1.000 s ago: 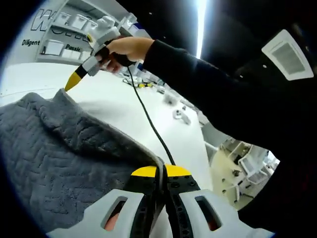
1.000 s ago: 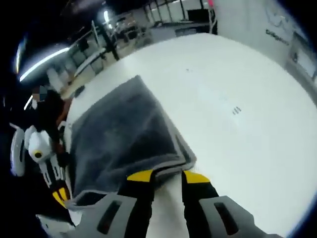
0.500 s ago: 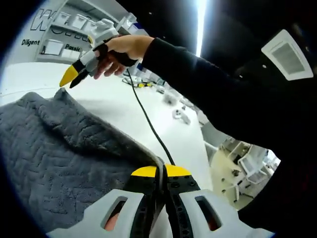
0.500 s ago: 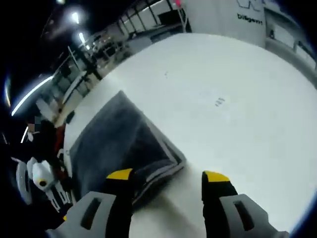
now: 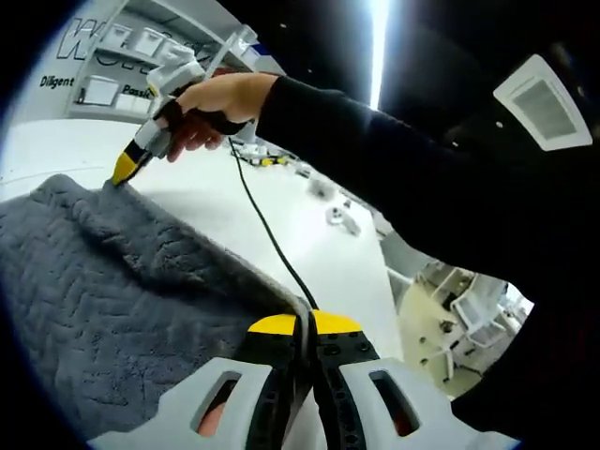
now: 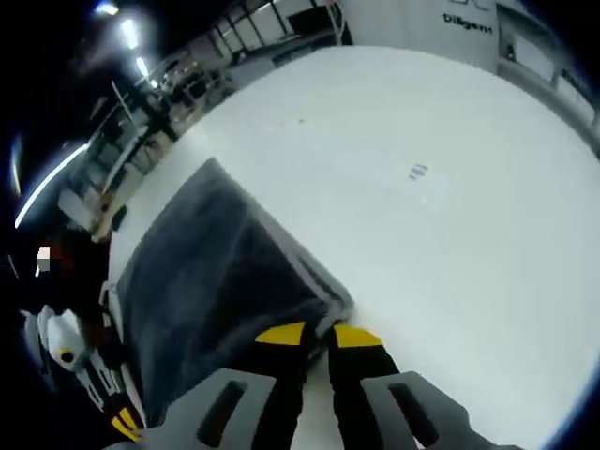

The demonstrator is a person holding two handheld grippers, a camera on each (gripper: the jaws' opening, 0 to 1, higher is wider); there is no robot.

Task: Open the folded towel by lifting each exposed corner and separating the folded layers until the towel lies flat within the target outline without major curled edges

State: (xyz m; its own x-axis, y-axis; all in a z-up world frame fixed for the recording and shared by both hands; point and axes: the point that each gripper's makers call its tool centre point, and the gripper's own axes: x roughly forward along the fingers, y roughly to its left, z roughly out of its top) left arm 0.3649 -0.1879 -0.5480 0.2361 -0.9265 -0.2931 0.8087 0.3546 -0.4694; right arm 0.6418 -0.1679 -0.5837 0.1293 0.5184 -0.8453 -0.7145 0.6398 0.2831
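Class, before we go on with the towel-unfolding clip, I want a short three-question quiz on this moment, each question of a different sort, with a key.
1. True or false: the left gripper is wide open above the grey towel.
2. Multiple choice: in the left gripper view, where are the right gripper's yellow tips? A) at the towel's far corner B) over the black cable C) off the white table
3. Short answer: what colour is the towel's border in the right gripper view?

Key
1. False: its jaws are shut on a towel edge.
2. A
3. Light grey, paler than the body.
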